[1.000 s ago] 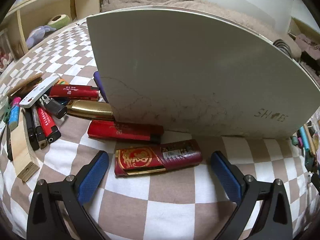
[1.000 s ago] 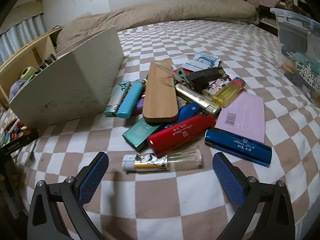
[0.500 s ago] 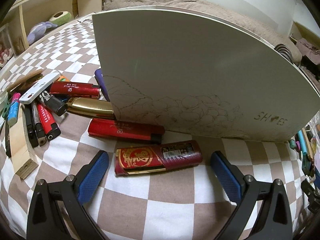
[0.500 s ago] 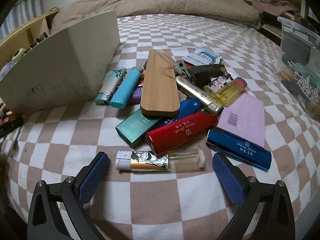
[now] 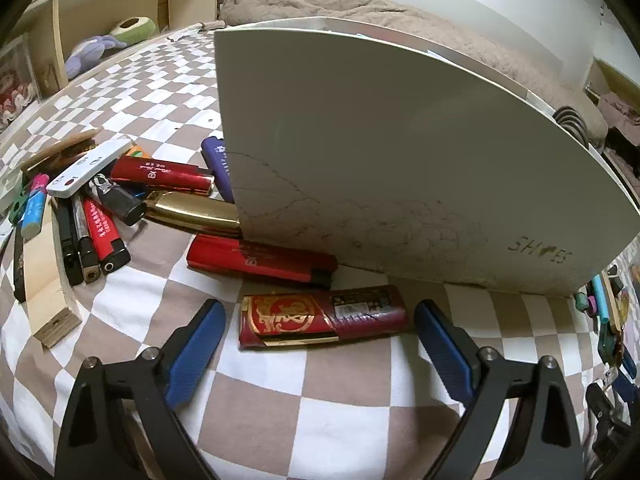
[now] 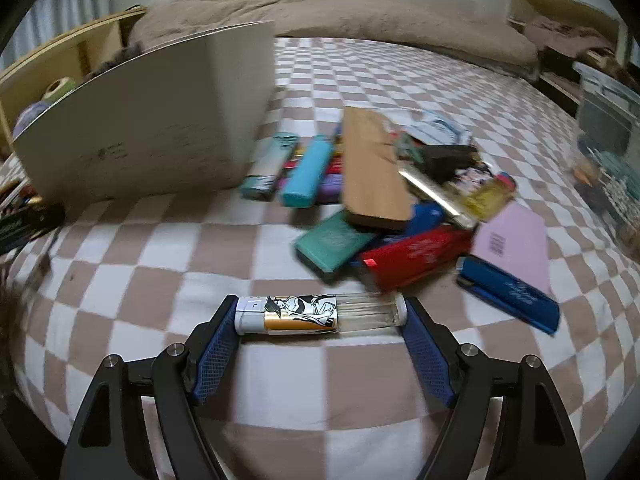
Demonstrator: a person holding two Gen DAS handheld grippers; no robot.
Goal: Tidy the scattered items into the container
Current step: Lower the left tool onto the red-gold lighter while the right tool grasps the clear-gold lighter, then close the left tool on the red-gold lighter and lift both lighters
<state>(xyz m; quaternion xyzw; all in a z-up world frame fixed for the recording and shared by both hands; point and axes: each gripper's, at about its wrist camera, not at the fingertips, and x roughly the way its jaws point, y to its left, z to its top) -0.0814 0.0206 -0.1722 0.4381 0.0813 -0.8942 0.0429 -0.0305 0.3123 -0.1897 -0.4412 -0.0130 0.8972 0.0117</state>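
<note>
A white shoe box (image 5: 400, 160) stands on the checkered bedspread and fills the far side of the left wrist view; it also shows at the left (image 6: 160, 128) of the right wrist view. A dark red lighter with a gold emblem (image 5: 304, 320) lies crosswise between my left gripper's (image 5: 320, 307) closing jaws, with a small gap at each end. My right gripper (image 6: 320, 309) is closing on a clear lighter with a printed label (image 6: 304, 314). Its blue pads (image 6: 218, 340) touch both ends of that lighter.
Beside the box lie several lighters (image 5: 260, 258) and a wooden block (image 5: 40, 292). To the right is a heap with a wooden case (image 6: 372, 176), a red lighter (image 6: 416, 254), a blue lighter (image 6: 508, 296) and a pink card (image 6: 516, 244). A clear bin (image 6: 608, 120) stands far right.
Both pairs of jaws have narrowed from wide open. The right gripper moved forward over the clear lighter, whose ends now meet the pads. The left gripper has hardly moved.
</note>
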